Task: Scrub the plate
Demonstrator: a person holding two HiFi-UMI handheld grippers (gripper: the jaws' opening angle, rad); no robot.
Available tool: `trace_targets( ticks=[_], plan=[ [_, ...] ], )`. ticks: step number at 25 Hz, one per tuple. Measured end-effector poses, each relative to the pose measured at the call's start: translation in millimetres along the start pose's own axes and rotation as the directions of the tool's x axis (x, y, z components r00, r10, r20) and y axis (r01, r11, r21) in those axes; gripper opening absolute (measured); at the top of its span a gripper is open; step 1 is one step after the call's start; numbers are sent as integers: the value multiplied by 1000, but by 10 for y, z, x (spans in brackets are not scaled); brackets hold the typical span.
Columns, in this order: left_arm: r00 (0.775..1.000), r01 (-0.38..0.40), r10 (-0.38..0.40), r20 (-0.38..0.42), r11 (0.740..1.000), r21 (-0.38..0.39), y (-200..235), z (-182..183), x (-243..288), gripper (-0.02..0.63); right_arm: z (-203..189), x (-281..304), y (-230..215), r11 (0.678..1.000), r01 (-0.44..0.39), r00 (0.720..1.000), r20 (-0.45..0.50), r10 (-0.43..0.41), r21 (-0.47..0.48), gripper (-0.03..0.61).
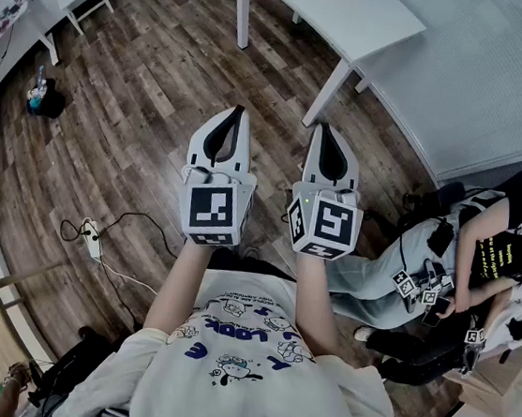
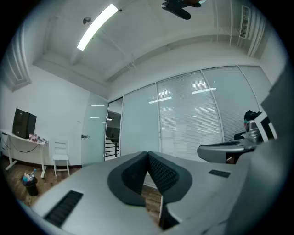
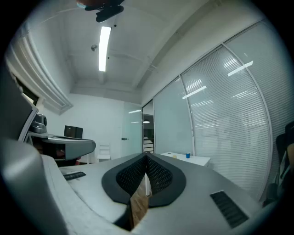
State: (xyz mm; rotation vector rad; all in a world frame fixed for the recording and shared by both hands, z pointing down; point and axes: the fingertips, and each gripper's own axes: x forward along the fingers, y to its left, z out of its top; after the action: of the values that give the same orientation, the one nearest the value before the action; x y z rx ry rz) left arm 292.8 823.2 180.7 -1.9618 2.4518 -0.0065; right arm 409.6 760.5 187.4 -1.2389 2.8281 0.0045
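**Both grippers held level and empty, no plate in sight**

The person holds the left gripper (image 1: 239,113) and the right gripper (image 1: 324,127) side by side in front of the body, both pointing level over the wooden floor (image 1: 143,94). In each gripper view the two dark textured pads meet at the tip, so the jaws of both are pressed together, and nothing is between them. I judge this as a ready pose and not a working one. The arms are stretched evenly, the tools are parallel and just beside each other, and neither is directed at any object.

The plate does not appear in any view, and no sponge or brush appears either. The nearest furniture is a white tabletop (image 1: 360,17) ahead of the grippers and well apart from them. A small blue cup (image 3: 187,155) stands on it, but no plate can be seen there. So the scrubbing, in my judgement, has not begun.

As for writing, each marker cube (image 1: 214,208) carries only black and white square patterns, no words. The person's white shirt (image 1: 246,329) has blue letters and small drawings, upside down from this camera, and I cannot read them with certainty. A seated person (image 1: 481,258) at the right wears a dark shirt with yellow print, too small to read. A white power strip (image 1: 94,239) lies on the floor at the left, with no label visible
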Motion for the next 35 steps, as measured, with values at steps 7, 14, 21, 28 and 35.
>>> trace_targets(
  ticks=[7, 14, 21, 28, 35],
  plan=[
    [1000, -9, 9, -18, 1000, 4, -90, -63, 27, 26, -38, -35, -97, 1000, -13, 1000, -1, 14, 12, -8],
    [999, -32, 31, -43, 999, -6, -139, -155, -22, 26, -115, -90, -163, 998, -54, 999, -5, 54, 43, -6],
    [993, -73, 74, -87, 997, 10, -18, -290, -62, 26, -285, -63, -152, 995, -89, 995, -38, 91, 53, -5],
    [993, -80, 80, -90, 997, 3, 164, -353, 175, 26, -370, 177, -180, 996, -75, 995, -58, 78, 46, -5],
    [997, -40, 38, -73, 999, -17, 433, -355, 689, 26, -390, 708, -186, 999, -38, 998, -54, 40, 38, -6]
  ],
)
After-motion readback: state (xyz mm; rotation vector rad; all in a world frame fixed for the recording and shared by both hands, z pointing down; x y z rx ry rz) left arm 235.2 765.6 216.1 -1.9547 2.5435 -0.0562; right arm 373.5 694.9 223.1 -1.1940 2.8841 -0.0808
